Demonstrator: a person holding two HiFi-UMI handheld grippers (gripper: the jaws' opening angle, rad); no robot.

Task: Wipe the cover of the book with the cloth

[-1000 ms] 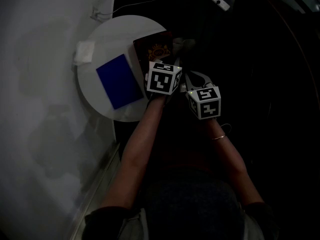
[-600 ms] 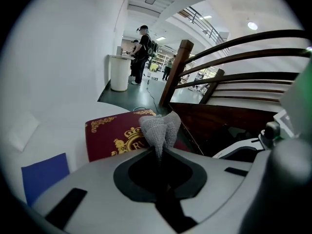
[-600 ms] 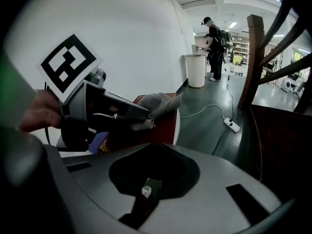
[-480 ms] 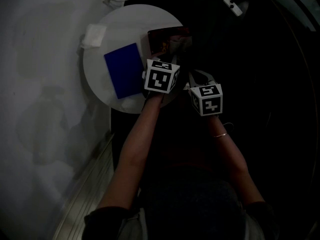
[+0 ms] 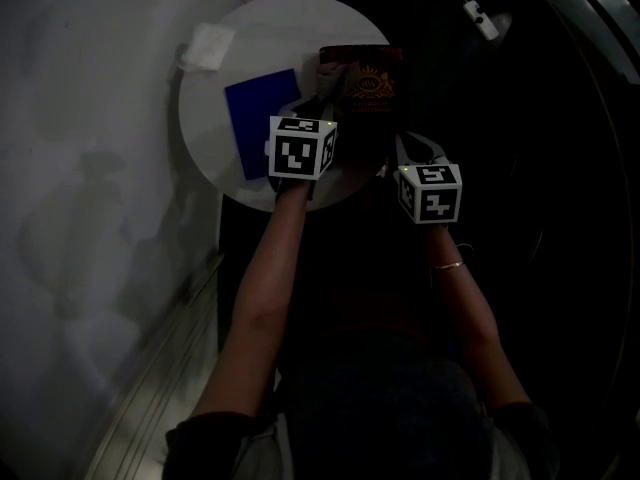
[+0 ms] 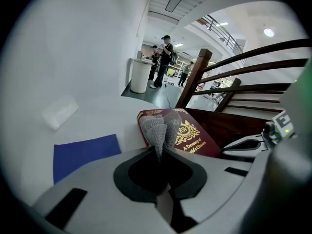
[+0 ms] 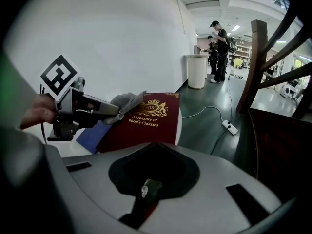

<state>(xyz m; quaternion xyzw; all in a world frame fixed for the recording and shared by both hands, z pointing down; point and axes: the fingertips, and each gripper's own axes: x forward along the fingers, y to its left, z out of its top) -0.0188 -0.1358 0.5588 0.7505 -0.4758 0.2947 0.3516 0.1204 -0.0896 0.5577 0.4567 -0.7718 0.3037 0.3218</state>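
Note:
A dark red book (image 5: 372,88) with gold print lies at the right edge of the round white table (image 5: 250,183). My left gripper (image 6: 158,152) is shut on a grey cloth (image 6: 163,128), which rests on the near left part of the book (image 6: 195,138) cover. In the right gripper view the left gripper (image 7: 97,104) presses the cloth (image 7: 124,100) onto the book (image 7: 146,121) near its top left corner. My right gripper (image 7: 146,189) is shut on the book's near edge, and in the head view that gripper (image 5: 402,146) sits just off the table rim.
A blue sheet (image 5: 258,118) lies flat left of the book, with a folded white tissue (image 5: 208,45) beyond it. A power strip (image 5: 480,18) and its cable lie on the dark floor. Wooden stair rails (image 6: 234,89) stand to the right. People stand far off by a white bin (image 7: 197,71).
The left gripper has drawn the cloth leftward across the cover, from its far right part to its left side. The right gripper has stayed at the book's near edge.

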